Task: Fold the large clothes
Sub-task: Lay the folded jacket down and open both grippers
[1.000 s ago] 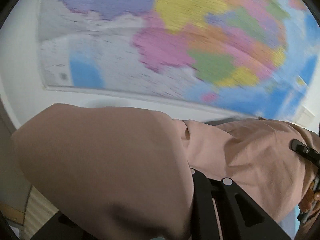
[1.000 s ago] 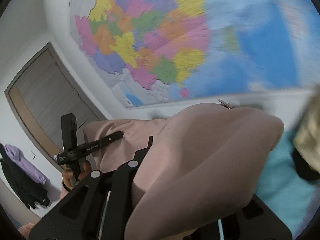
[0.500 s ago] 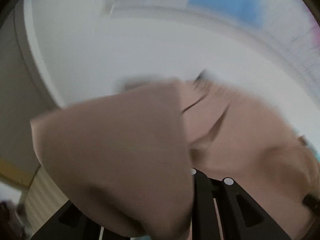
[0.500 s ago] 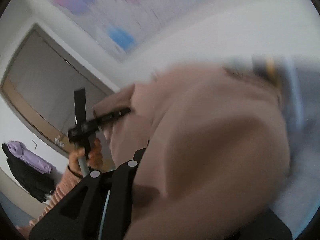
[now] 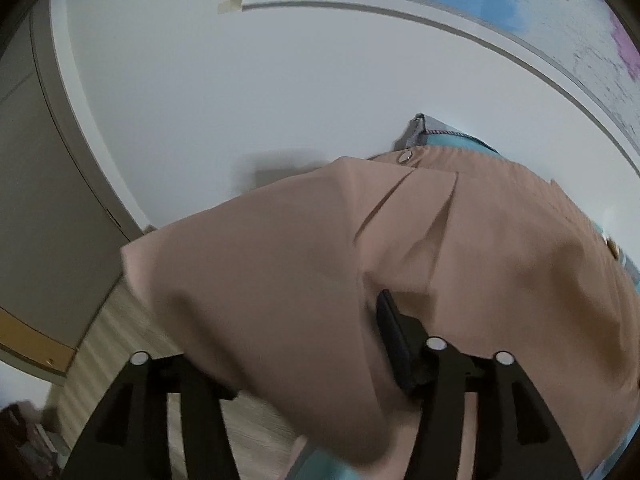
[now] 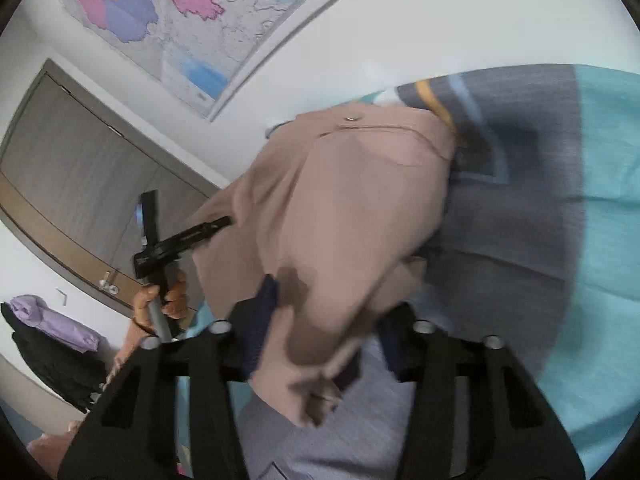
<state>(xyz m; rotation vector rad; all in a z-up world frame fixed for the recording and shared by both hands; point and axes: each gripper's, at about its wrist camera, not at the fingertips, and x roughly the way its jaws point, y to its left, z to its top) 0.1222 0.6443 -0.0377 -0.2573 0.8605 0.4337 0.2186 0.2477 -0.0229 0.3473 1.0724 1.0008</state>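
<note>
The tan garment (image 6: 344,216) lies doubled over on the teal and grey bedspread (image 6: 600,184), its snap button (image 6: 351,119) at the far edge toward the wall; it looks as though a fold has just been laid down and the release is the step in hand. The right gripper (image 6: 320,320) has its jaws opening, a bunched corner of the garment between them but the pads no longer seeming to pinch it; the left gripper (image 5: 304,344) is opening too, the garment (image 5: 400,264) draped over its left finger and lying against the dark right pad (image 5: 390,328), loose rather than clamped as far as I can judge. Next, I would say, both grippers need to draw back clear of the cloth without dragging the fold open, then find the next edge to fold.

Beside the garment, on its left in the right wrist view, a hand (image 6: 164,296) holds the handle of the left gripper (image 6: 180,240); behind the garment rises the white wall (image 5: 240,100) with a coloured map (image 6: 180,12) taped above it; left of the garment stands a grey door (image 6: 72,176), and lower left hang purple and black clothes (image 6: 52,336). The loose corner caught between the right gripper's fingers is the likeliest snag; the draped cloth hides the left gripper's left fingertip.
</note>
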